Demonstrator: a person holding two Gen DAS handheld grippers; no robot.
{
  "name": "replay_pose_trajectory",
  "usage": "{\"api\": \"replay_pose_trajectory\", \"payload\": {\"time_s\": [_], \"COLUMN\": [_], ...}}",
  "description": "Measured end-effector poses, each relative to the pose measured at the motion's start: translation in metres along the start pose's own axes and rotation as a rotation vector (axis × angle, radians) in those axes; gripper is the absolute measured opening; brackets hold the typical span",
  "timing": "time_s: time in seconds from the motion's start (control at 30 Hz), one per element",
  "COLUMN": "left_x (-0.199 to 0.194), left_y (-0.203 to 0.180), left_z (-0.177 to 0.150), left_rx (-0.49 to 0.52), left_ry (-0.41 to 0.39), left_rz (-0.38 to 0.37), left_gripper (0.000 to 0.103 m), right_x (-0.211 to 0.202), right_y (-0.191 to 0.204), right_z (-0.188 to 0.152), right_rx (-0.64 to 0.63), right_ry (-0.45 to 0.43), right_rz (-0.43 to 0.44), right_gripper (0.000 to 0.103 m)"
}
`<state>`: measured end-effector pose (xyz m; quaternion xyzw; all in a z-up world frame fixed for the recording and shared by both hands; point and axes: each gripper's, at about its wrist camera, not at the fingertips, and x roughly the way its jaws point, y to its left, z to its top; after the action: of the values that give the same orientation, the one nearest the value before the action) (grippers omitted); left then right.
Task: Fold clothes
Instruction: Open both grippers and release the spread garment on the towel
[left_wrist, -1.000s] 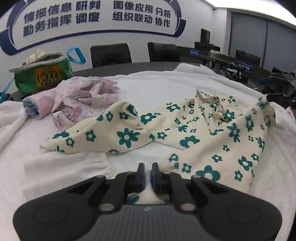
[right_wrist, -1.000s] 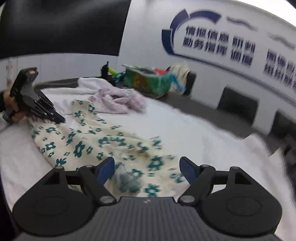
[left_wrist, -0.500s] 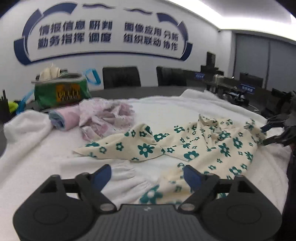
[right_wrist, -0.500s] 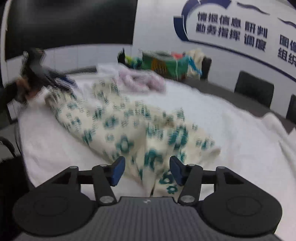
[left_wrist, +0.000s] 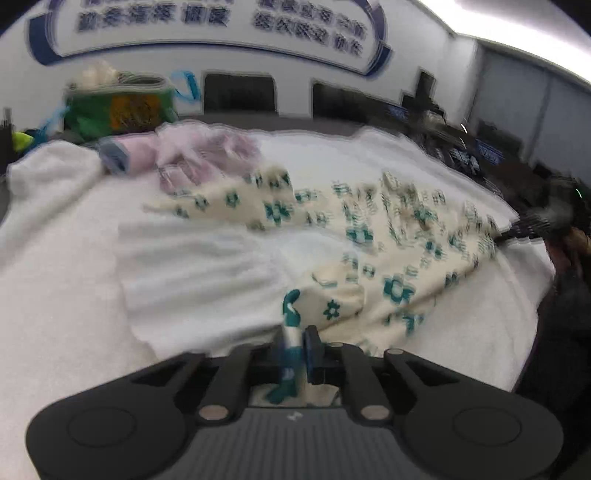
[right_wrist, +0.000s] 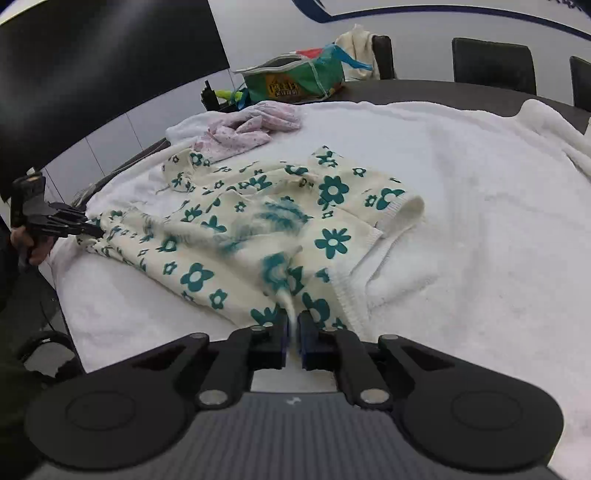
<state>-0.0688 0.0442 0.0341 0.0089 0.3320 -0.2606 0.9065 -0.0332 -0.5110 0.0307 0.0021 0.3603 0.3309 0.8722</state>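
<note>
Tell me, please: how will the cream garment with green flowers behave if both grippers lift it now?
Probably floppy: the flowered garment lies rumpled on the white towel, so it should sag between the right gripper and left gripper. It looks knitted, with a ribbed cuff, so likely stretchy and not slippery in the pads.

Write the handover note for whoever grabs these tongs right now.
Left tongs: shut on an edge of the floral garment.
Right tongs: shut on another edge of the same garment.
The garment lies spread but wrinkled on the white towel, stretched between the two grips. The pink garment sits crumpled at the far side, untouched, near the green bag.
Done: both grips taken. No fold is visible.
Left: smooth and fold the floral piece, then probably the pink one.
</note>
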Motion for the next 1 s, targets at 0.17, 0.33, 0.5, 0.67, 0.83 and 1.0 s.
{"api": "replay_pose_trajectory", "payload": {"time_s": [0.17,0.33,0.5,0.67,0.83,1.0], "left_x": [-0.004,0.034,0.052,0.049,0.047,0.047], "left_y": [-0.023,-0.016,0.008,0.016,0.016,0.014], "left_z": [0.015,0.020,0.005,0.003,0.003,0.004], "left_rx": [0.029,0.020,-0.078,-0.118,-0.121,-0.116], "left_ry": [-0.195,-0.128,-0.073,-0.081,-0.082,-0.080], "left_rz": [0.024,0.070,0.059,0.060,0.049,0.048], "left_gripper": [0.072,0.071,0.069,0.071,0.073,0.074], "right_x": [-0.022,0.024,0.052,0.038,0.031,0.058], "right_y": [0.039,0.063,0.046,0.062,0.107,0.136], "right_z": [0.009,0.008,0.006,0.021,0.041,0.040], "right_rx": [-0.094,-0.069,0.166,0.226,0.108,0.048], "right_ry": [-0.200,-0.131,-0.179,-0.295,-0.343,-0.286], "right_rz": [-0.059,-0.014,-0.228,-0.392,-0.359,-0.429], "right_gripper": [0.033,0.032,0.014,0.013,0.041,0.048]}}
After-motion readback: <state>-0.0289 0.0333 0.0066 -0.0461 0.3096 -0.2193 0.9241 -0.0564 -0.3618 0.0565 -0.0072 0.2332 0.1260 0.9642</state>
